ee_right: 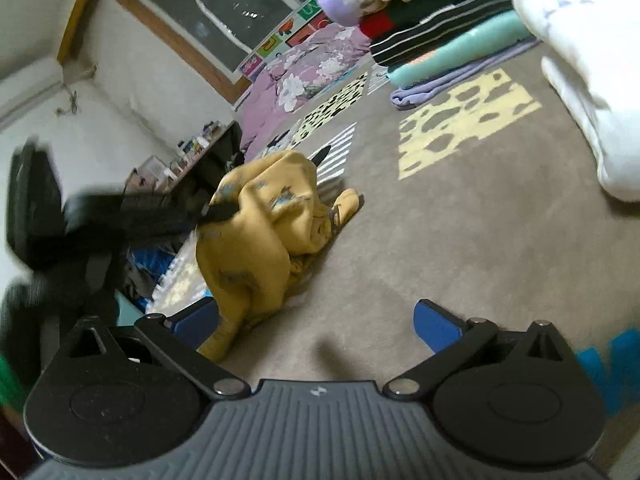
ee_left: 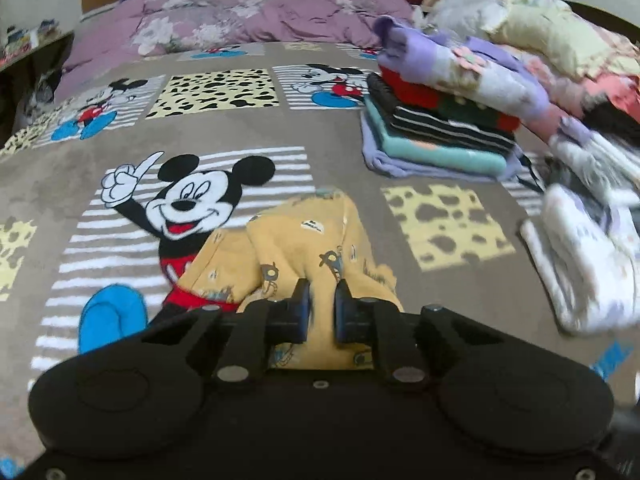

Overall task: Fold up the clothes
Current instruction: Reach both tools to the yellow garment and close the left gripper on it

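On bed, near edge: yellow garment point(ee_left: 304, 248) bunched on brown cartoon blanket point(ee_left: 200, 128), partly covering mouse print. My left tool point(ee_left: 322, 300) clenched on fold of that yellow cloth, fabric pinched between pads. My right tool point(ee_right: 316, 320) released, jaws wide, nothing between them, just beside garment's lower end. Stack of folded clothes point(ee_left: 440, 120) well apart, further up bed. White garment point(ee_left: 580, 264) lies crumpled to right
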The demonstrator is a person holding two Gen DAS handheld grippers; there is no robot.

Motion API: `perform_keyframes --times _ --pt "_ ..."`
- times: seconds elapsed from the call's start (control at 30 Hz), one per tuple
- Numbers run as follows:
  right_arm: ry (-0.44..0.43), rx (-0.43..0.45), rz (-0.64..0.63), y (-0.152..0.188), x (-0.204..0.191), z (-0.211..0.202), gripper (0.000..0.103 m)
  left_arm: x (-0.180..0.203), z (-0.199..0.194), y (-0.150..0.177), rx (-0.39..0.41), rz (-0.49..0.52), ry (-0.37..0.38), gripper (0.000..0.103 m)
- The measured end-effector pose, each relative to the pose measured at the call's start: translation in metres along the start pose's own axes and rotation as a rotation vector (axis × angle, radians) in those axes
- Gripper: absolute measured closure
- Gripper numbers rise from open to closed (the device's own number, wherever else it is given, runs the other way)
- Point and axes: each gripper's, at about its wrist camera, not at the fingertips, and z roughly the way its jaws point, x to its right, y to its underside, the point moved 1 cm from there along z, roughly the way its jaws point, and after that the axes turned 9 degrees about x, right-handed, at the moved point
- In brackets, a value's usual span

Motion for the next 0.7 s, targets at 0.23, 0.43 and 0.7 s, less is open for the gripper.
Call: perform_keyframes --times 0.23,0.43,0.7 --pt "-0.062 0.019 0.159 -0.008 0.018 -0.004 0.000 0.009 -0.055 0.050 0.050 0.109 0.012 0.094" --pt "-0.111 0.046 0.244 -0.010 0.029 -0.006 0.000 0.010 -0.085 0.099 0.027 0.126 -0.009 0.094" --pt "-0.128 0.024 0.254 -0.007 0.030 -0.003 0.007 -0.002 -0.101 0.156 -0.055 0.036 -0.054 0.102"
